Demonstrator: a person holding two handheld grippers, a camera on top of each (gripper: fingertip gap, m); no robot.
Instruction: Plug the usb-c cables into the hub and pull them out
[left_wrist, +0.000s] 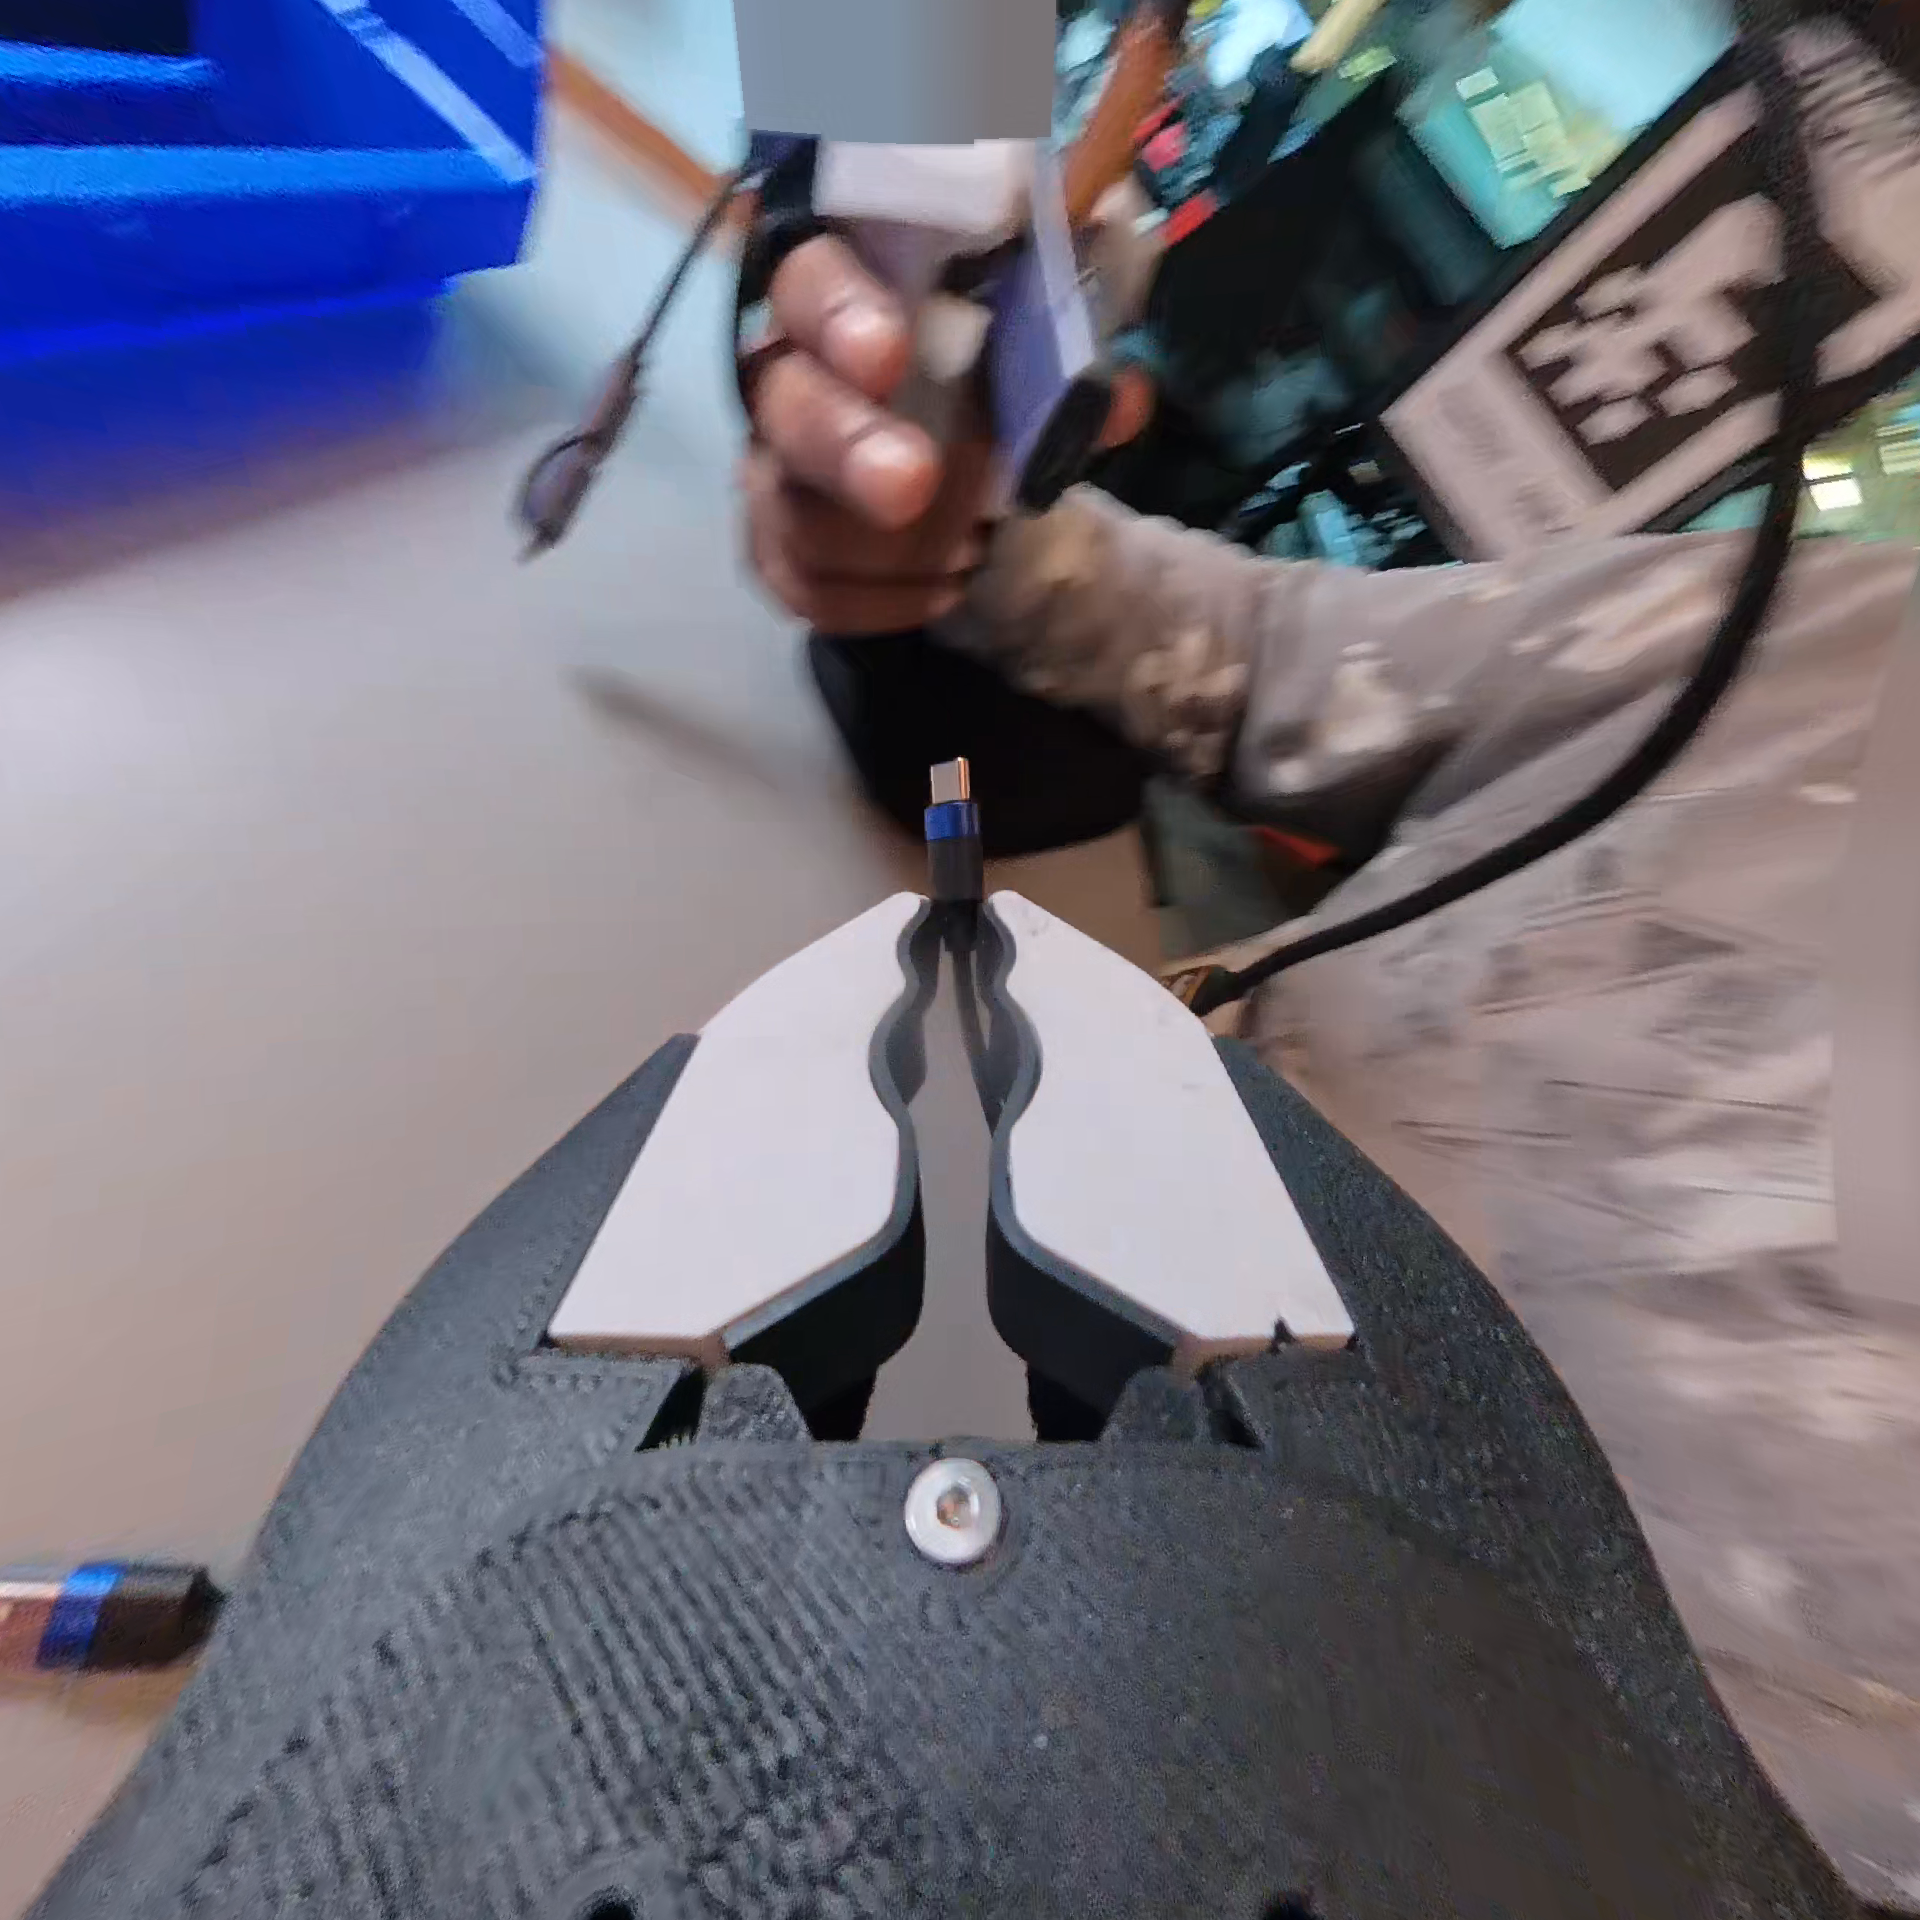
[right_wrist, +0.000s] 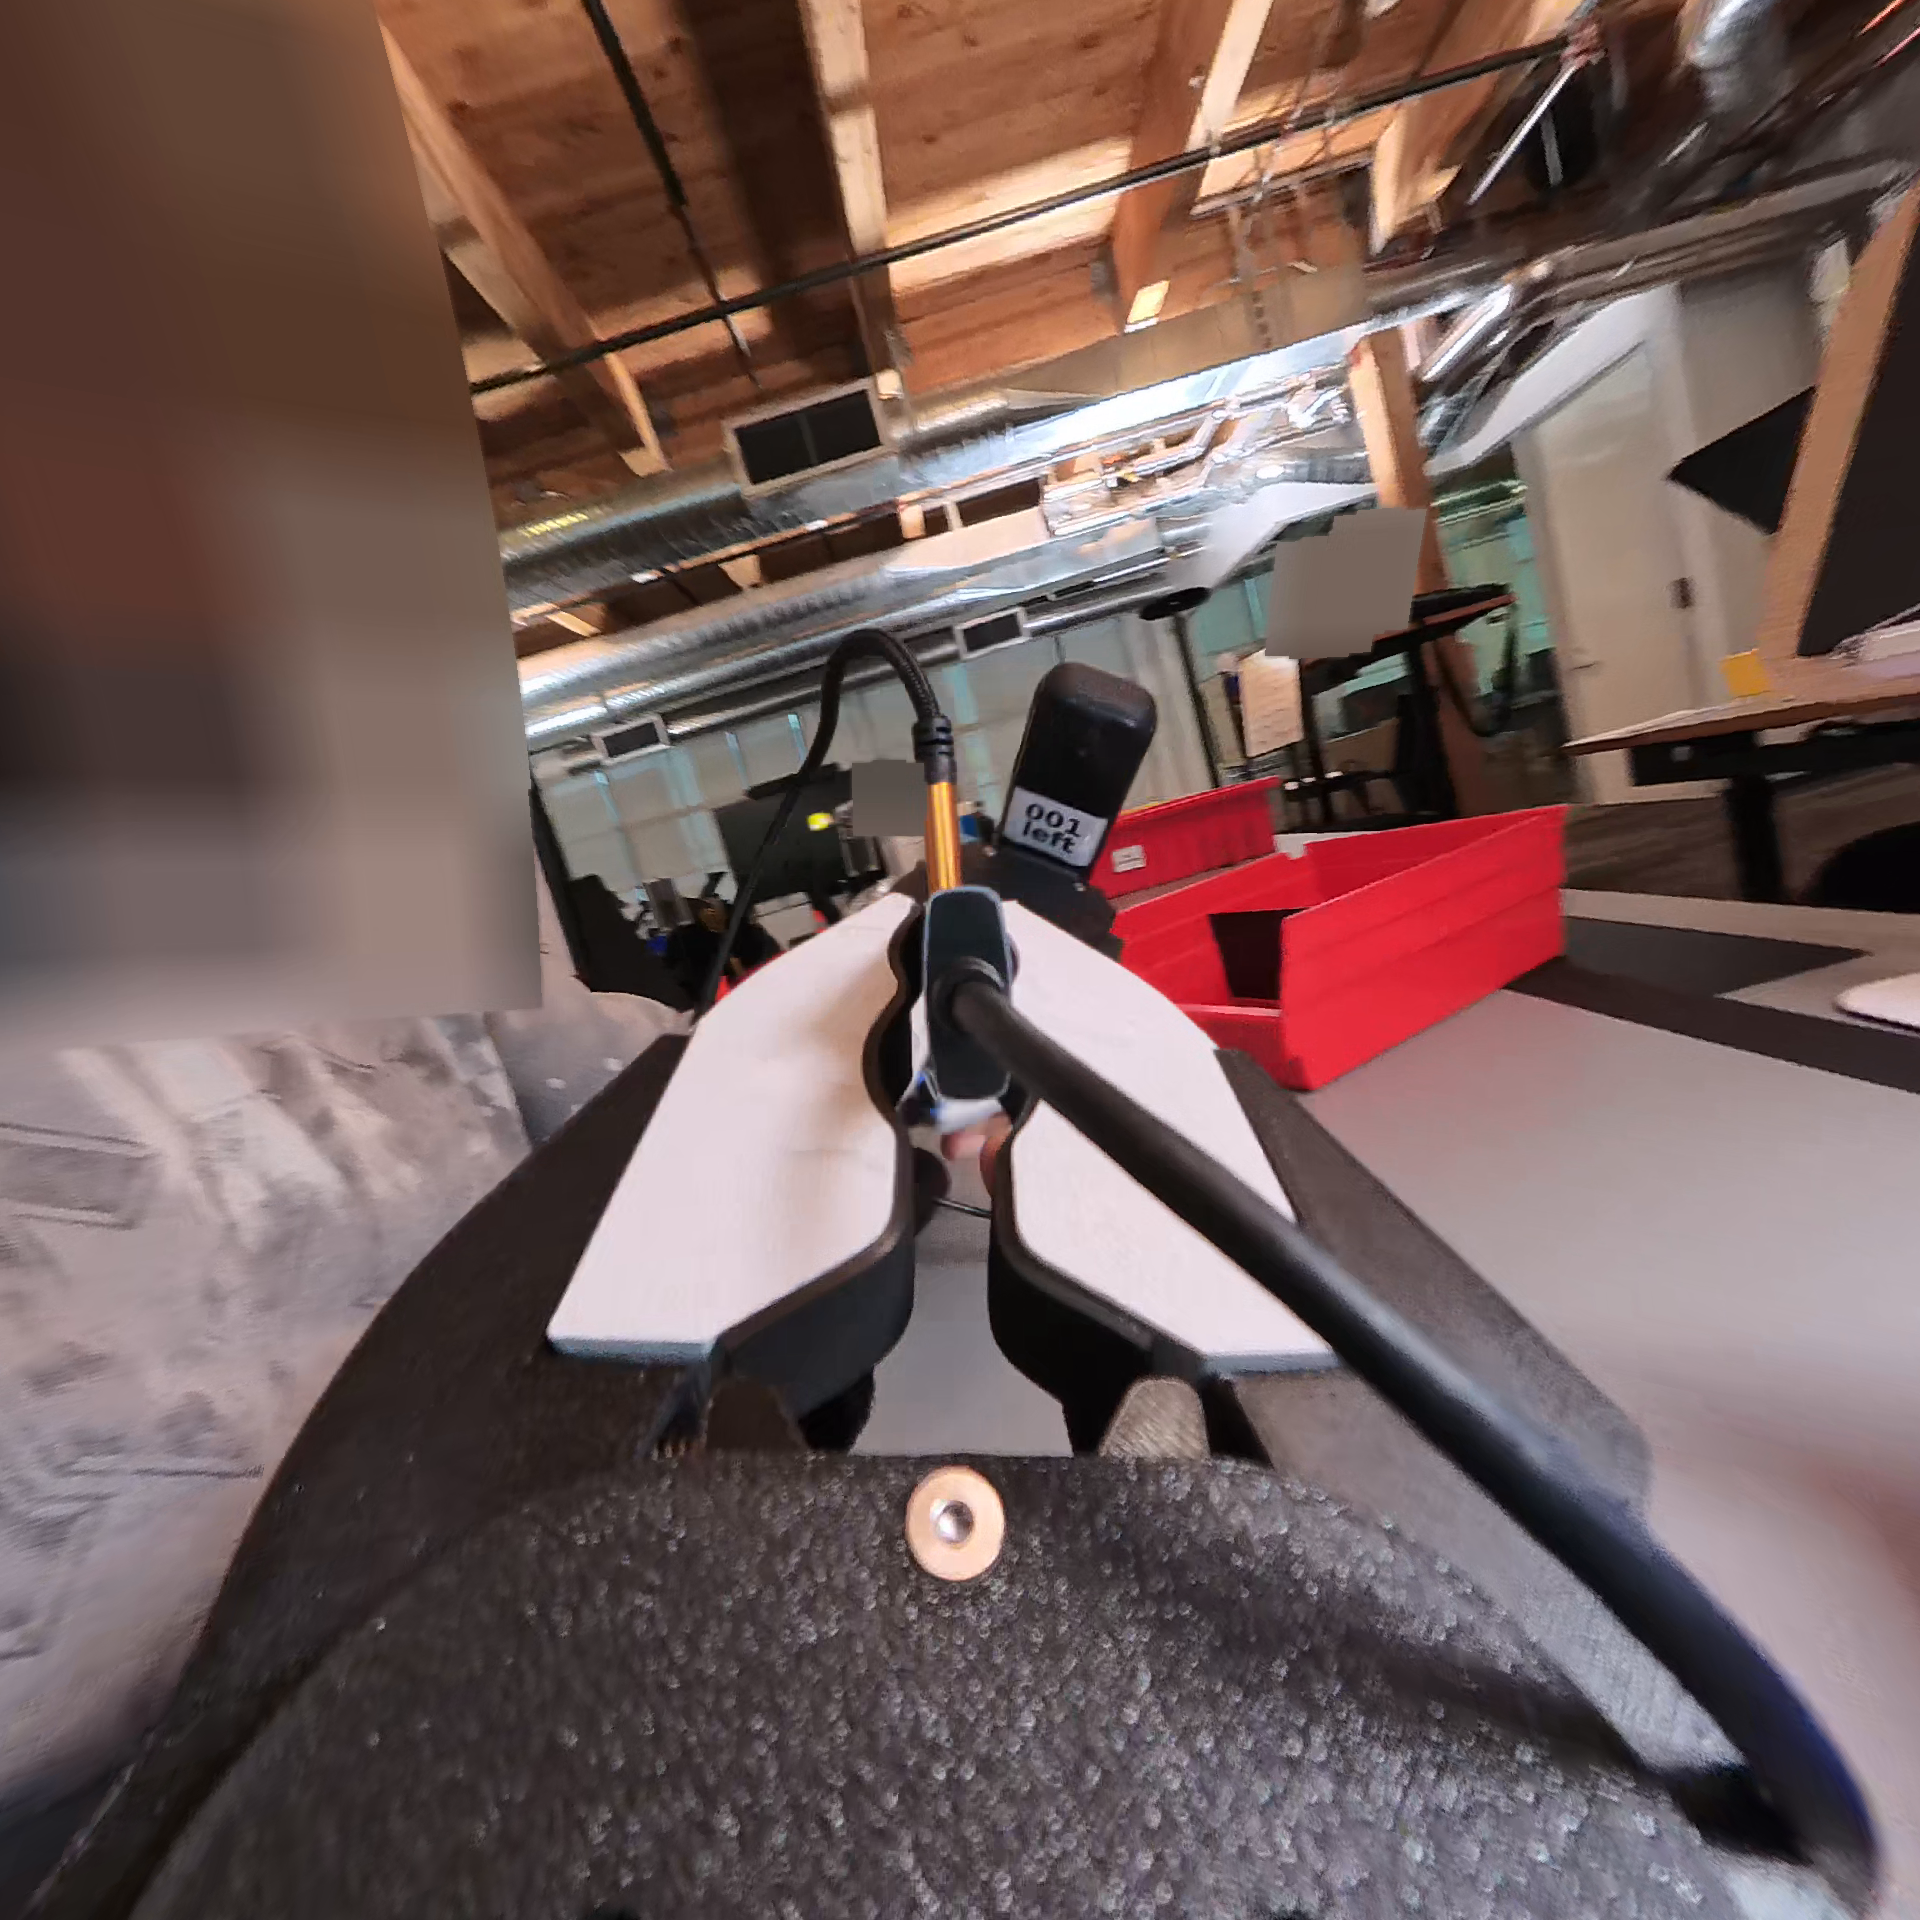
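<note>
The left gripper (left_wrist: 956, 914) is showing pale grey jaws edged in black on a rough black body, with a silver screw (left_wrist: 952, 1509) set in it. The plug (left_wrist: 952, 831) poking out between them is black with a bright blue band and a silver tip. The sleeve (left_wrist: 1507, 935) alongside is wearing a mottled grey and off-white pattern. A blue bin (left_wrist: 260, 156) is glowing over the beige surface (left_wrist: 312, 935). From the right gripper (right_wrist: 951, 925), a black cable (right_wrist: 1299, 1257) is running off a grey-blue hub (right_wrist: 966, 997), beside a gold-barrelled plug (right_wrist: 941, 831). Red bins (right_wrist: 1351, 966) are sitting under brown wooden ceiling beams (right_wrist: 831, 156).
</note>
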